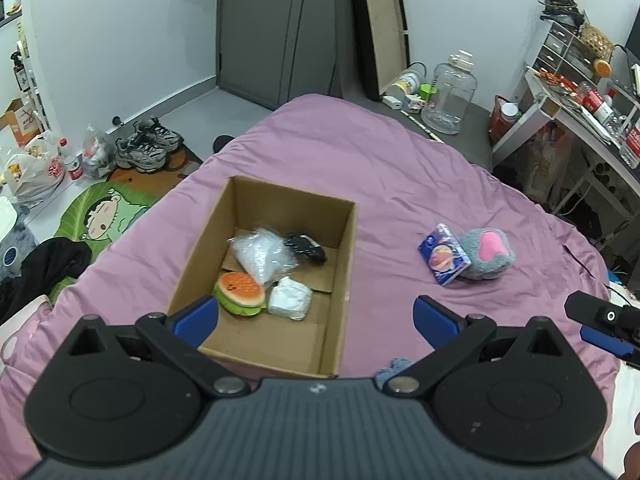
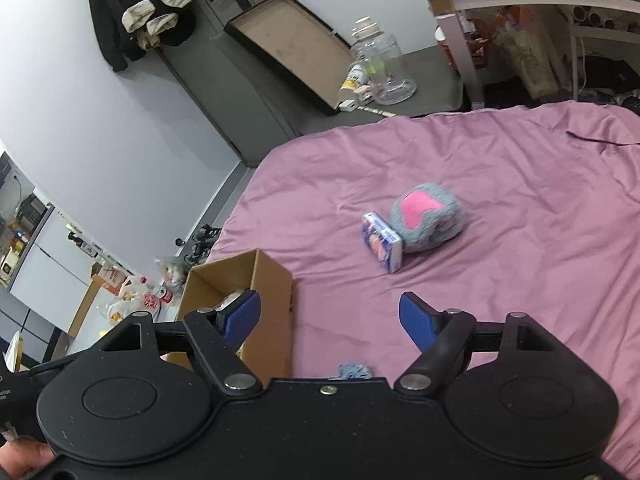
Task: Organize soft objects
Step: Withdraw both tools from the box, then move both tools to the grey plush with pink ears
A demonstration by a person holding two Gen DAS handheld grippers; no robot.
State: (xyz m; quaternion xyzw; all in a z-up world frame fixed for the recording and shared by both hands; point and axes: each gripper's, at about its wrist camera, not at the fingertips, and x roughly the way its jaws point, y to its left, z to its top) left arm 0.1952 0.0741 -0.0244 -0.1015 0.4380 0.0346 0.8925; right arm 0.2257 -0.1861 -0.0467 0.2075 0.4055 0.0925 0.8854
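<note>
A cardboard box (image 1: 344,248) sits on the purple bed sheet (image 1: 360,152). Inside lie a burger plush (image 1: 240,293), a white wad (image 1: 289,298), a clear plastic bag (image 1: 262,256) and a black item (image 1: 306,246). To its right lie a grey-and-pink plush (image 1: 488,254) and a blue tissue pack (image 1: 443,254). My left gripper (image 1: 316,318) is open and empty above the box's near end. My right gripper (image 2: 330,318) is open and empty, above the sheet beside the box (image 2: 272,300), short of the plush (image 2: 428,216) and pack (image 2: 382,246). A small blue cloth (image 2: 354,371) lies just below it.
Left of the bed are sneakers (image 1: 148,146), plastic bags (image 1: 36,168) and a green cartoon mat (image 1: 104,216). A clear jug (image 1: 450,96) and a flat carton (image 1: 380,24) stand beyond the bed. A cluttered desk (image 1: 580,112) is at right.
</note>
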